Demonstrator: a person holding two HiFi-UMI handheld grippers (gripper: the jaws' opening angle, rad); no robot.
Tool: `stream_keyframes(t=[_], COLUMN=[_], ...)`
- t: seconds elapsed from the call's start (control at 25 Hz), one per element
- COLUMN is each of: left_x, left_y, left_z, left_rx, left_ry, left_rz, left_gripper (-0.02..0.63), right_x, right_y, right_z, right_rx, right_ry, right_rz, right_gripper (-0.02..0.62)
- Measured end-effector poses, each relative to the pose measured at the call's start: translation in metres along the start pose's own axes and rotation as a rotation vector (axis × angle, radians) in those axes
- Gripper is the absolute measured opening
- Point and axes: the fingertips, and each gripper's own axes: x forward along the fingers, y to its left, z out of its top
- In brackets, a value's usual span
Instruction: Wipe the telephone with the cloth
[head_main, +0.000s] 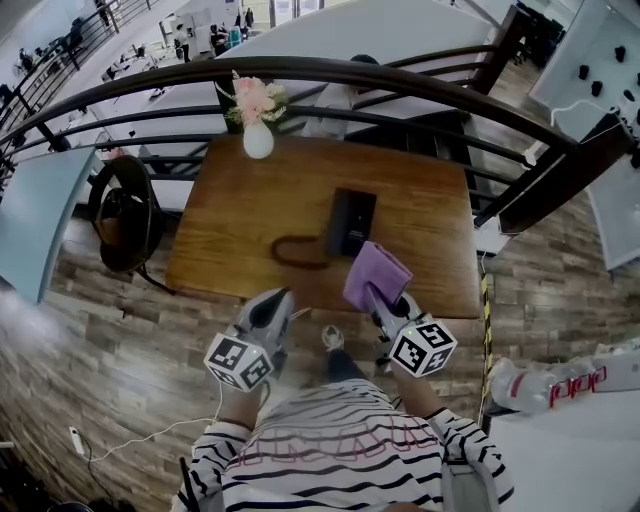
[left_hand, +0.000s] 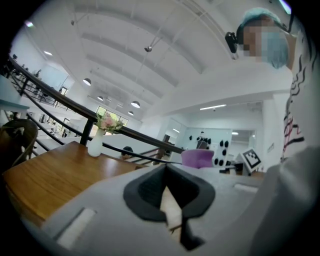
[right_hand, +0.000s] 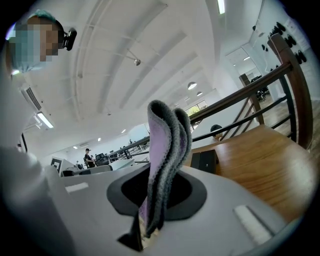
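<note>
A black telephone (head_main: 352, 221) lies in the middle of the wooden table (head_main: 240, 215), with its coiled cord (head_main: 293, 251) looped to its left. My right gripper (head_main: 378, 296) is shut on a folded purple cloth (head_main: 375, 274), held just above the table's near edge, close to the phone's near right corner. The cloth (right_hand: 166, 155) stands up between the jaws in the right gripper view, and the telephone (right_hand: 204, 160) shows behind it. My left gripper (head_main: 268, 311) hangs shut and empty at the near edge, left of the cloth (left_hand: 197, 158).
A white vase with pink flowers (head_main: 257, 117) stands at the table's far edge. A dark curved railing (head_main: 300, 72) runs behind the table. A dark round chair (head_main: 124, 212) sits off the left end. White furniture (head_main: 560, 385) lies at the lower right.
</note>
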Motion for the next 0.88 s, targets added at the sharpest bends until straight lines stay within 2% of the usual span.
stream_keyframes(t=[0.44, 0.88], left_x=[-0.024, -0.04], left_y=[-0.017, -0.014], left_z=[-0.014, -0.015], left_rx=[-0.017, -0.023], left_ry=[-0.004, -0.004], left_rz=[-0.004, -0.002], left_gripper=[0.002, 0.002], right_x=[-0.039, -0.044], right_y=[0.018, 0.03], right_z=[-0.022, -0.03], right_rx=[-0.035, -0.045], right_ry=[0.013, 0.013], right_rz=[-0.024, -0.038], right_gripper=[0.051, 0.049])
